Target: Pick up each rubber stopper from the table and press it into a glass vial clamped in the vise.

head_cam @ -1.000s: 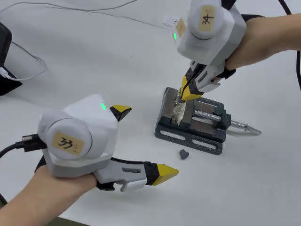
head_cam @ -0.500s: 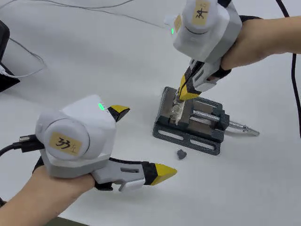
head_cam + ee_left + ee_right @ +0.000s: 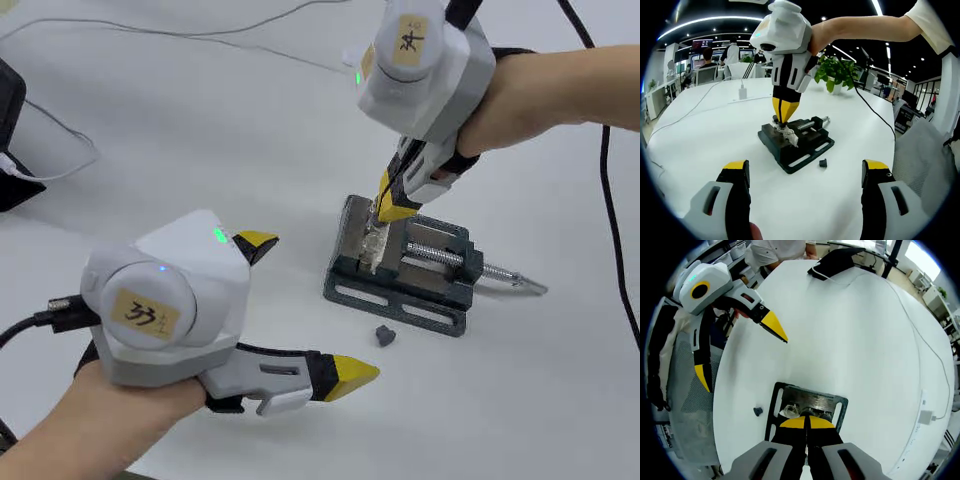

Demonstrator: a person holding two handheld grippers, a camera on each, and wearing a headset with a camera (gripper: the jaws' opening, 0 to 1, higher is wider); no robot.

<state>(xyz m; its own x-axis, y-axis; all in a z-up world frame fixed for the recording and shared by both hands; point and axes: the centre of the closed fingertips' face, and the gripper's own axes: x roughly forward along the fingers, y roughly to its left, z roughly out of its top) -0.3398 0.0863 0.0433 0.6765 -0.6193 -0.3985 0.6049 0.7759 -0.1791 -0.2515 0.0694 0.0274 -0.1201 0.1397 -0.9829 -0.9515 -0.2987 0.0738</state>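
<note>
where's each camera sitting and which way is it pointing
Head view: on the head, facing down at the vise; left hand on the left hand-held gripper, right hand on the right hand-held gripper.
Left gripper view: low over the table, facing the vise side-on; own jaws open at the bottom.
Right gripper view: above the vise, facing steeply down; own jaws shut.
Shared: all three catch the vise and the loose rubber stopper.

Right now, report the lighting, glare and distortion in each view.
Head view: soft, even light and sharp focus, with only faint shadows around the vise on the white table. Left gripper view: the fisheye bends the table edge, and the ceiling light strips blow out against a dim room. Right gripper view: strong barrel curve, and the glass vial glints in the vise.
</note>
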